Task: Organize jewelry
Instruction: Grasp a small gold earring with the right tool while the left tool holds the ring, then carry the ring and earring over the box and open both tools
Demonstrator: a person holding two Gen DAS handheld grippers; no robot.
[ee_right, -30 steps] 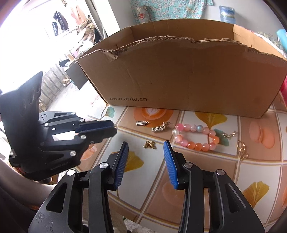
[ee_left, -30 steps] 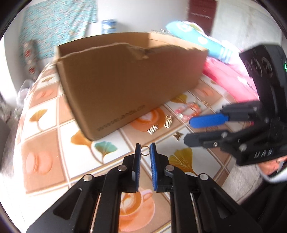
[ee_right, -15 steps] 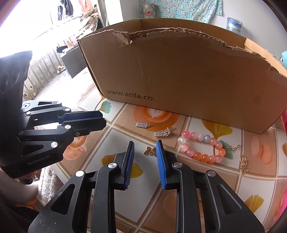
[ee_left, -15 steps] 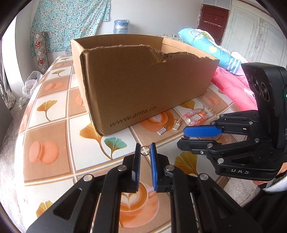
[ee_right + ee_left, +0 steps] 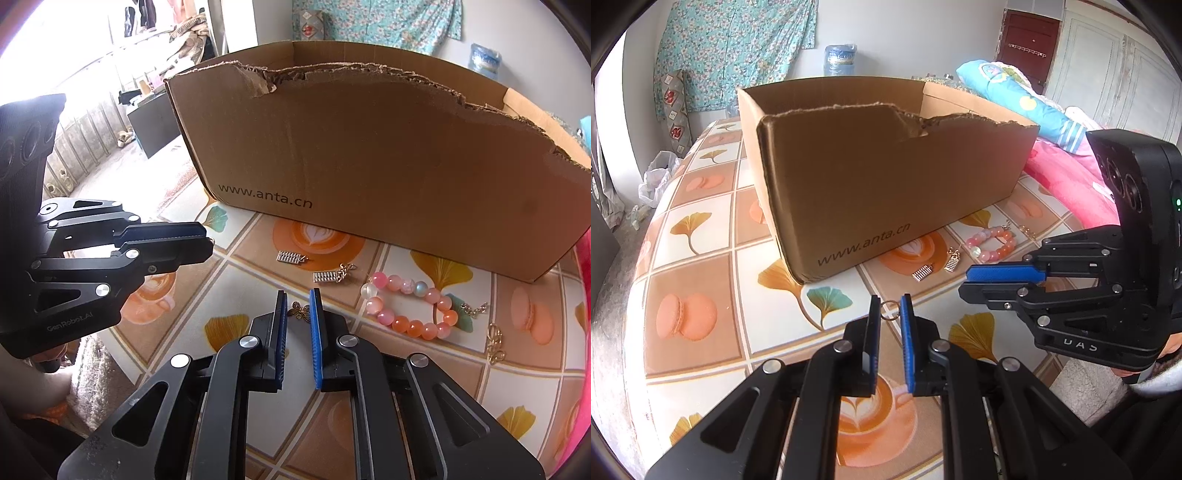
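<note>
Claws, two: left claw point(image 5: 890, 314) pinches a small metal ring point(image 5: 889, 309) above the table point(image 5: 701, 236); right claw point(image 5: 298, 308) is narrowed around a butterfly charm point(image 5: 300, 311) lying on the table, before the cardboard box point(image 5: 388, 162).

Two black handheld grippers with blue-lined jaws, held close together and low over the desk point(image 5: 701, 236). Left gripper point(image 5: 889, 308) pointing forward, jaws drawn narrow and pinching a small metal ring point(image 5: 889, 309) at the very tips. Right gripper point(image 5: 298, 306) alongside, angled inward toward the left one, jaws closed in on either side of a small bronze butterfly charm point(image 5: 301, 312); firm contact not clear. Sliver of a sleeved wrist point(image 5: 1156, 380) behind the right gripper.
</note>
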